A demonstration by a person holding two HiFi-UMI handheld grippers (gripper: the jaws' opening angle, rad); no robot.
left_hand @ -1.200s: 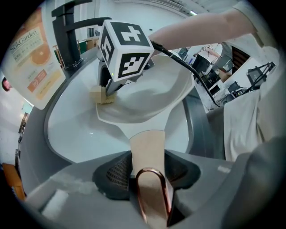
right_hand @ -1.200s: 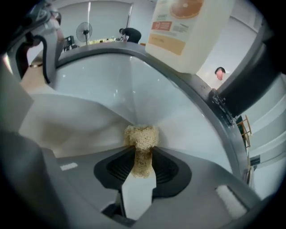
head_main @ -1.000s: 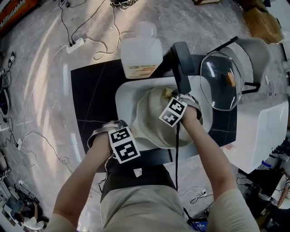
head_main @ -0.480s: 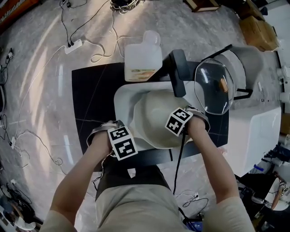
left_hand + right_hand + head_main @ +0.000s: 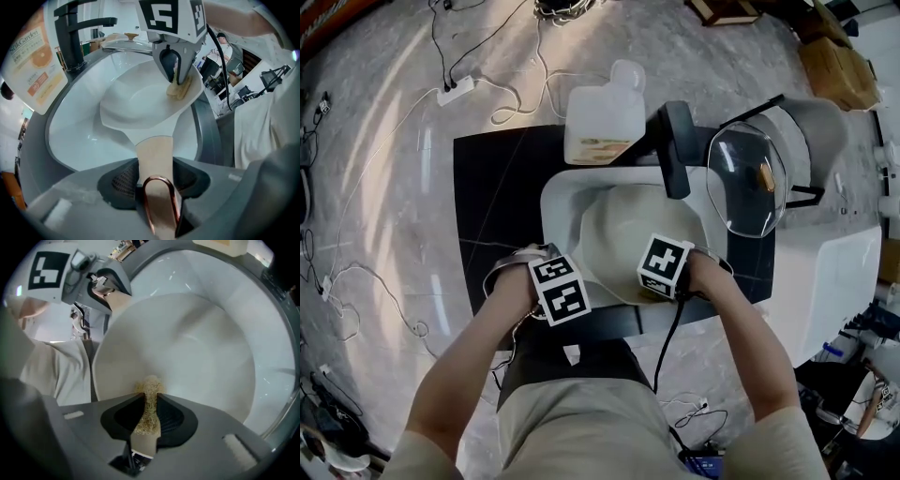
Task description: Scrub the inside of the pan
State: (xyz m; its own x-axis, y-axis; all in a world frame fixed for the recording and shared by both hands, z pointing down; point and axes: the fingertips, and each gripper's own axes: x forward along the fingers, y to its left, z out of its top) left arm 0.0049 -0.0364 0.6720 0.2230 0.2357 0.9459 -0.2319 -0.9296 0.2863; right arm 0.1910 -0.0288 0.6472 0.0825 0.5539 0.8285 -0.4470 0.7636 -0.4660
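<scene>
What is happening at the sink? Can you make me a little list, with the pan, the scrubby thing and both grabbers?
pan: pale, inside the white sink
left gripper: shut on the pan handle
right gripper: shut on the scrubber
scrubber: straw-coloured, at the pan's inner wall near the rim
behind the sink: black faucet, plastic bottle
right of the sink: glass lid
</scene>
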